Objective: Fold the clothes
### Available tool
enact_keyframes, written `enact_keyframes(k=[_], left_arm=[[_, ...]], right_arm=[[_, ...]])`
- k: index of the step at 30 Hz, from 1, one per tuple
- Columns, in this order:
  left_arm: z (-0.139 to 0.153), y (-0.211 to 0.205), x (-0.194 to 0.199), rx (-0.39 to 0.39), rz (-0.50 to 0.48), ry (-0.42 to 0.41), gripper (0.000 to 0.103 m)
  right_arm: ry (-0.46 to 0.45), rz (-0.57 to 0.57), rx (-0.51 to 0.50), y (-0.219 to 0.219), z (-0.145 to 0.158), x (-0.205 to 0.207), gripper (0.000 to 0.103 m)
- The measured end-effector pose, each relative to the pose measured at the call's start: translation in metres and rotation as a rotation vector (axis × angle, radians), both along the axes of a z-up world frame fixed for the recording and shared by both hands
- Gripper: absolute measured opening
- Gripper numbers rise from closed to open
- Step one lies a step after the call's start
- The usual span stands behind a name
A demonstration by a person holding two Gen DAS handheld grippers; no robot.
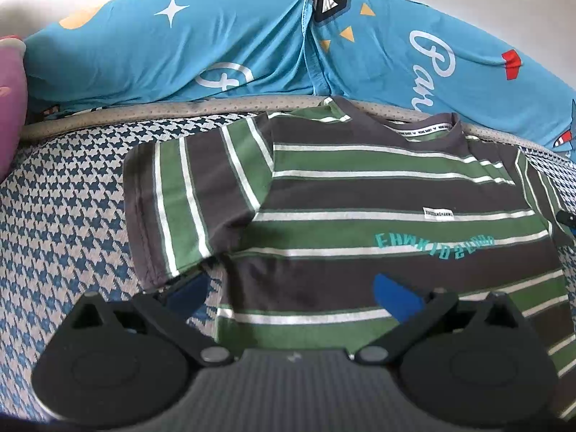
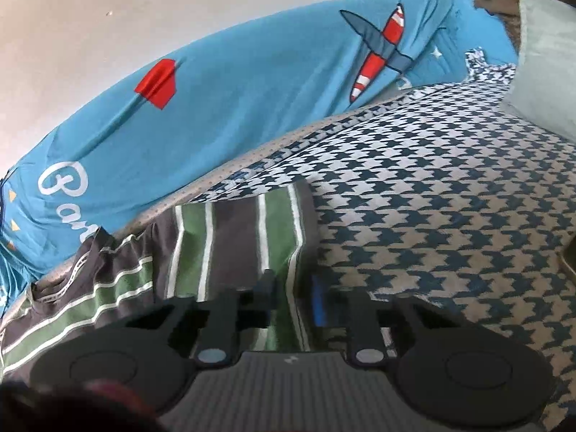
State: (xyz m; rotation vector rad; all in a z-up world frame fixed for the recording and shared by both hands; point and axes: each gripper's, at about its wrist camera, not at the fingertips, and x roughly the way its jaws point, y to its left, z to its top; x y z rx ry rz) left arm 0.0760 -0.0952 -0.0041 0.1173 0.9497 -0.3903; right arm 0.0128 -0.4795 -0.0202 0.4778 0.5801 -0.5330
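Observation:
A T-shirt [image 1: 360, 194] with grey, green and white stripes lies flat, front up, on the houndstooth sheet [image 1: 72, 223], its collar [image 1: 428, 129] toward the far side. My left gripper [image 1: 293, 295] is open, its blue pads [image 1: 396, 298] spread wide low over the shirt's side, just under the left sleeve [image 1: 180, 201]. In the right wrist view the other sleeve [image 2: 234, 237] lies flat. My right gripper [image 2: 293, 293] stands over its hem, jaws only narrowly apart, with the hem edge running between the fingers. I cannot tell whether they touch the cloth.
A blue quilt [image 1: 252, 43] printed with stars and planes is bunched along the far side against a white wall. A pink pillow [image 1: 10, 108] lies at the left, a pale green cushion [image 2: 547, 64] at the right. Houndstooth sheet [image 2: 450, 198] stretches to the right of the shirt.

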Motion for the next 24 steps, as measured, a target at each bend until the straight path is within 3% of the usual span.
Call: enact_keyframes(k=[6, 16, 20, 24], left_arm=[[-0.003, 0.002, 0.002, 0.002, 0.008, 0.015, 0.103], [-0.001, 0.008, 0.002, -0.009, 0.029, 0.015, 0.103], [0.0, 0.009, 0.002, -0.009, 0.038, 0.01, 0.103], [-0.001, 0.009, 0.002, -0.008, 0.043, 0.014, 0.103]], right_arm=[[-0.006, 0.011, -0.018, 0.005, 0.002, 0.005, 0.01], [-0.073, 0.1, -0.164, 0.043, 0.037, 0.013, 0.009], [-0.12, 0.266, -0.264, 0.088, 0.055, 0.014, 0.009], [-0.144, 0.522, -0.268, 0.133, 0.056, 0.017, 0.01]])
